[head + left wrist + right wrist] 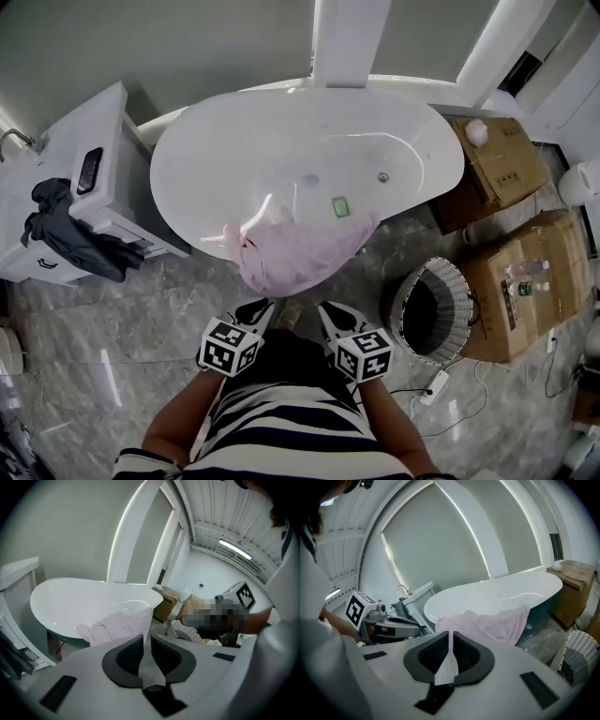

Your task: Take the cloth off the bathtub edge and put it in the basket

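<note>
The pink cloth point(298, 255) hangs over the near rim of the bathtub point(281, 141), partly inside it. The left gripper point(259, 308) and right gripper point(327, 312) hover just short of that rim, jaws clenched on nothing. The basket point(429, 309) stands beside the bathtub.

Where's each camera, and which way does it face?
Head view: on the head, facing steeply down at tub, cloth, basket; left claw, right claw, striped shirt show.
Left gripper view: on left claw, facing cloth and tub; right claw at right.
Right gripper view: on right claw, facing cloth; left claw at left.
Shared: cloth on tub.
</note>
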